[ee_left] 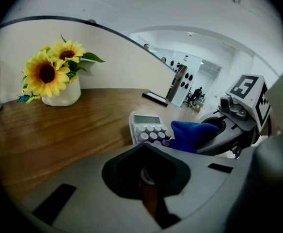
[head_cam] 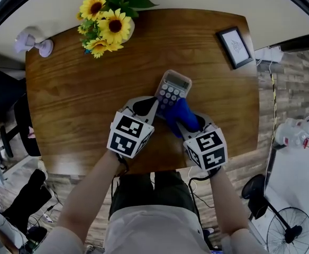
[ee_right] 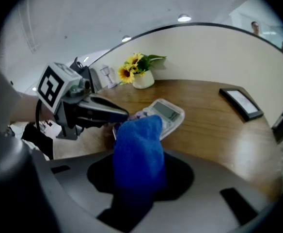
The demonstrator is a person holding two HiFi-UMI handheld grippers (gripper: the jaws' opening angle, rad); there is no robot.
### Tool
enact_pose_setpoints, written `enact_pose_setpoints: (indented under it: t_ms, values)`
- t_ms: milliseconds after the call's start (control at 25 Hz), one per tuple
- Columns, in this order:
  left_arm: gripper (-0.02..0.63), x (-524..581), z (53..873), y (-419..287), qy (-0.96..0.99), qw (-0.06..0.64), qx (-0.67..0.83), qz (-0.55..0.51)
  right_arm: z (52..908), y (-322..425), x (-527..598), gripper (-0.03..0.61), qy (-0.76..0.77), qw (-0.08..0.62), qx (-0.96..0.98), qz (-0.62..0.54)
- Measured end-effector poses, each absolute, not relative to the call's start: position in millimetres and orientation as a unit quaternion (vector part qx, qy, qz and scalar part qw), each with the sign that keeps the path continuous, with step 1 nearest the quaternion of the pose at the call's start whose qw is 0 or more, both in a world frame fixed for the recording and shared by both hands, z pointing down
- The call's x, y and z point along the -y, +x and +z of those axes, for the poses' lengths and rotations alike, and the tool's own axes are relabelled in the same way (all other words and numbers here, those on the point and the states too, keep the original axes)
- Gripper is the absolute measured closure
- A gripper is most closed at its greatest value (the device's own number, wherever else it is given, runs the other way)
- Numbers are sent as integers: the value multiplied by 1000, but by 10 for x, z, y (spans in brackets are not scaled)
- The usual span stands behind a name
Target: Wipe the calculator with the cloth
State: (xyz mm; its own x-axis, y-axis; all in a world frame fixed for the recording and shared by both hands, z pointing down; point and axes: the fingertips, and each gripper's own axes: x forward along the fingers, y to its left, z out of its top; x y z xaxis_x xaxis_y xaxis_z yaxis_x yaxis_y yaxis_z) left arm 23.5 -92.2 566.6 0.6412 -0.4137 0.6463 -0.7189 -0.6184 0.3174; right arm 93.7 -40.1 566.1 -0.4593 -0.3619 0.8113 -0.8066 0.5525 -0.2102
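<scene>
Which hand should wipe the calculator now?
Right. The right gripper holds the cloth at the calculator's keys. The left gripper has no cloth; its fingers are shut beside the calculator.

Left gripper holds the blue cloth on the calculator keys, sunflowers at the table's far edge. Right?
No. The blue cloth is clamped in the right gripper, not the left gripper; the right gripper view shows it. The rest stands: cloth on the calculator keys, sunflowers at the table's far edge.
</scene>
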Motion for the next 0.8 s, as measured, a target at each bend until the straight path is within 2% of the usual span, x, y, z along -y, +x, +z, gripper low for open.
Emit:
enact_pose_setpoints:
  t_ms: [80,280,560,800]
  values:
    - [611,916,5664,238,860,283,331,264,5723,1041,331,446,366,391,791,296]
    - [611,913,5664,229,861,265,338,273,5713,1148,336,446,375,385,784,312]
    - [611,904,5648,243,859,279,332,271,5354,1385,1091,442,472,340,779,233]
    - [611,916,5656,239,857,285,338,264,5469,1401,1483,442,511,310,765,240]
